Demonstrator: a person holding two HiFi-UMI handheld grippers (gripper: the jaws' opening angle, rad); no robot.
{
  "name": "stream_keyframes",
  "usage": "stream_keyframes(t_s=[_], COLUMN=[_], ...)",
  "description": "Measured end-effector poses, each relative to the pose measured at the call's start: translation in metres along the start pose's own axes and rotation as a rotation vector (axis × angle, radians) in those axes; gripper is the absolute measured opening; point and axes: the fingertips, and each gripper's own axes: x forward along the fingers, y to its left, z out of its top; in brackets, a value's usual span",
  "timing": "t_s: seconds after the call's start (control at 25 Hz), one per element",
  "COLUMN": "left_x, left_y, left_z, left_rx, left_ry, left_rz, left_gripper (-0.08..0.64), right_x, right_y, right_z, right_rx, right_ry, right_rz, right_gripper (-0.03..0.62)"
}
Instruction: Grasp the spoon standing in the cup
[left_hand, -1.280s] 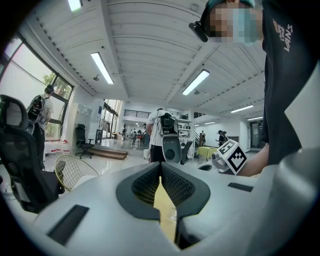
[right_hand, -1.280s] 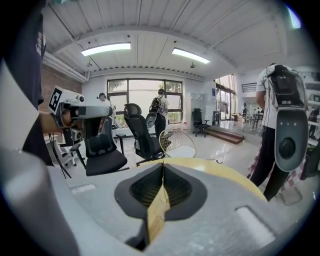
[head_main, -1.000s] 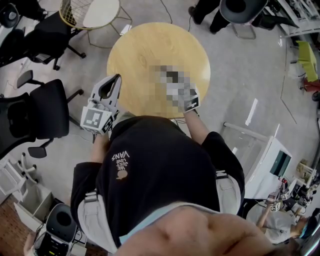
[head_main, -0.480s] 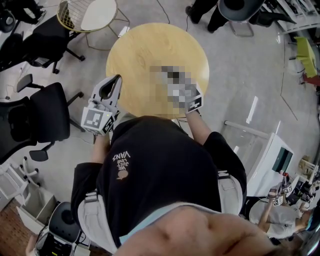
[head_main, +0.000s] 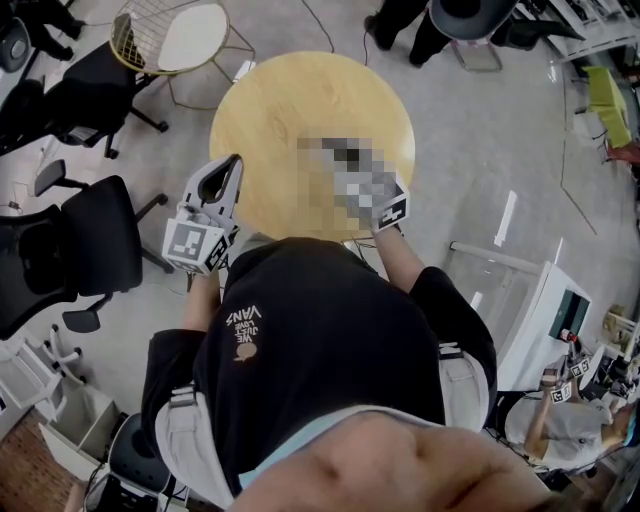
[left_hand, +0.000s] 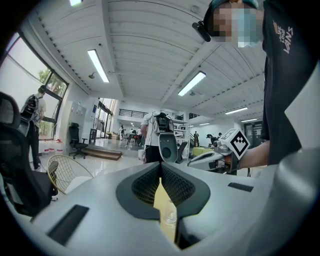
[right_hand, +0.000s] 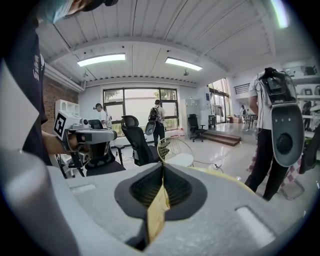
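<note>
I see the round wooden surface (head_main: 290, 110) with both claws held at its near edge. Through the slit behind the pads of the left claw (left_hand: 160, 170), a small clear cup (left_hand: 170, 216) shows faintly on the yellow top. I cannot make out the spoon in it from any view. The left claw is clenched, its tips meeting on nothing. The right claw (right_hand: 163, 167) is clenched too and empty, with only the tabletop showing through its slit. Beyond the surface stands a gold wire chair (head_main: 180, 35) with a white seat. A black office chair (head_main: 90, 235) sits off to the left. A person (right_hand: 272, 125) with a grey pack on their back stands near the surface's far right side.
</note>
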Motion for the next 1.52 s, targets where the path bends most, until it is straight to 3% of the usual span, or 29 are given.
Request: stream_keyframes(t_s=[0.72,1.52], left_x=[0.004,0.009], left_y=[-0.009,-0.029], left_z=[0.018,0.032], left_rx=[0.017,0.024], left_ry=[-0.003,-0.047], left_rz=[-0.045,-0.048], left_gripper=[0.008,0.008], right_x=[-0.025,-0.064], right_y=[0.007,0.008], right_z=[0.035,0.042], right_rx=[0.003,0.019], right_ry=[-0.055,-0.102], right_rz=[-0.009,-0.034], right_gripper=[0.002,0.002])
